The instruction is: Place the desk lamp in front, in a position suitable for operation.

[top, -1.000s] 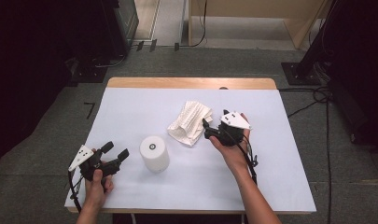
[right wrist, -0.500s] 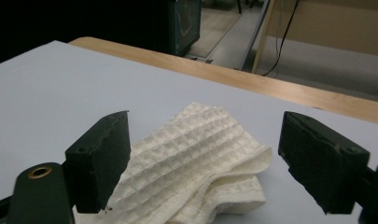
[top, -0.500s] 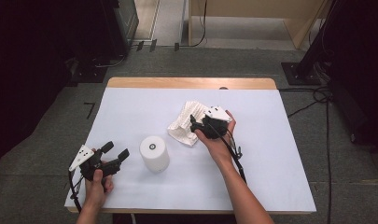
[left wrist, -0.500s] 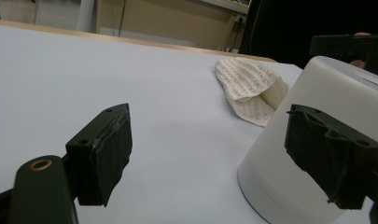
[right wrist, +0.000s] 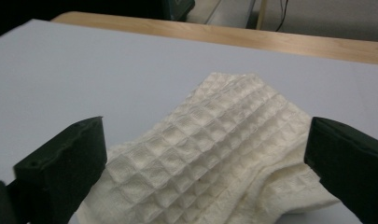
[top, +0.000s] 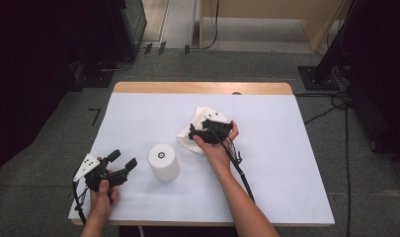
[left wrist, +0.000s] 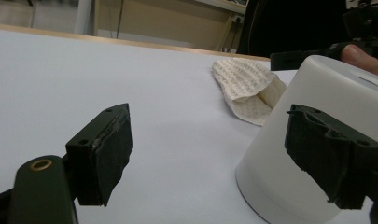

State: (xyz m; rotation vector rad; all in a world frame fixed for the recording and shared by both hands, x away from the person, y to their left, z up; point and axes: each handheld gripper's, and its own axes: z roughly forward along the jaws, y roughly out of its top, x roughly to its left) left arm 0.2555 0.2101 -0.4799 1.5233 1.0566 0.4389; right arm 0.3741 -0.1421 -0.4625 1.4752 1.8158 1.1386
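A cream waffle-weave cloth (top: 186, 141) (right wrist: 224, 116) lies crumpled at the table's middle, slightly toward the back. My right gripper (top: 193, 134) (right wrist: 205, 144) hangs just over it. Its jaws have just been opening and now stand wide on either side of the cloth without pressing it. A white cylinder (top: 163, 162) (left wrist: 326, 84) stands upright left of the cloth (left wrist: 247, 86). My left gripper (top: 123, 158) (left wrist: 207, 135) rests near the front left, pointing at the cylinder. Its jaws are spread apart and nothing is between the pads.
The white table top (top: 286, 148) has a wooden strip (top: 202, 88) along its back edge. Dark equipment and cables sit on the grey floor around the table. A cable (top: 239, 170) trails from the right gripper along the forearm.
The right hand has moved left and down, from the cloth's right side to directly over it, and its jaws have opened wider. The left hand has stayed put.
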